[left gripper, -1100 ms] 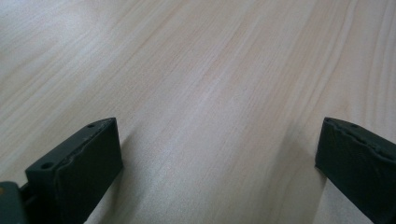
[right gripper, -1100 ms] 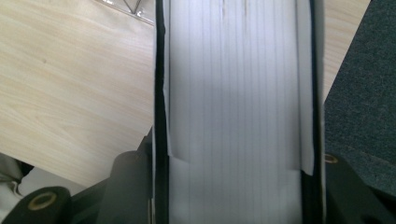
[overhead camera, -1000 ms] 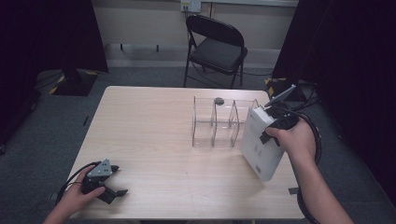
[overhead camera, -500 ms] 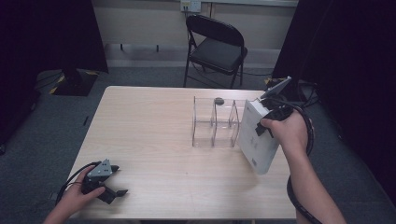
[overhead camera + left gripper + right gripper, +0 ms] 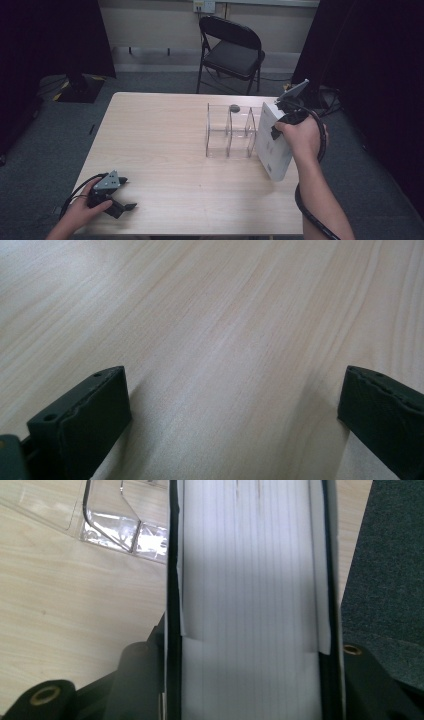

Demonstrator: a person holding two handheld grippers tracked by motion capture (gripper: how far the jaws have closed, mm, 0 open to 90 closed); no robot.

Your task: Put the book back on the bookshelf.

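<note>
No brand or writing readable on white box [image 5: 272, 142]; small dark marks on its broad face too blurred to read. We saw box as tall, flat, plain white, edges lined in black in right gripper view [image 5: 250, 600]. We found it upright, tilted, near bench [image 5: 160, 150] right edge, just beside clear rack [image 5: 231, 131]; whether touching rack, we could not tell. Right gripper [image 5: 285, 117] fingers clenched on box narrow sides. Left gripper [image 5: 111, 196] rested at bench near-left corner, fingers [image 5: 80, 425] spread wide, nothing between.
</note>
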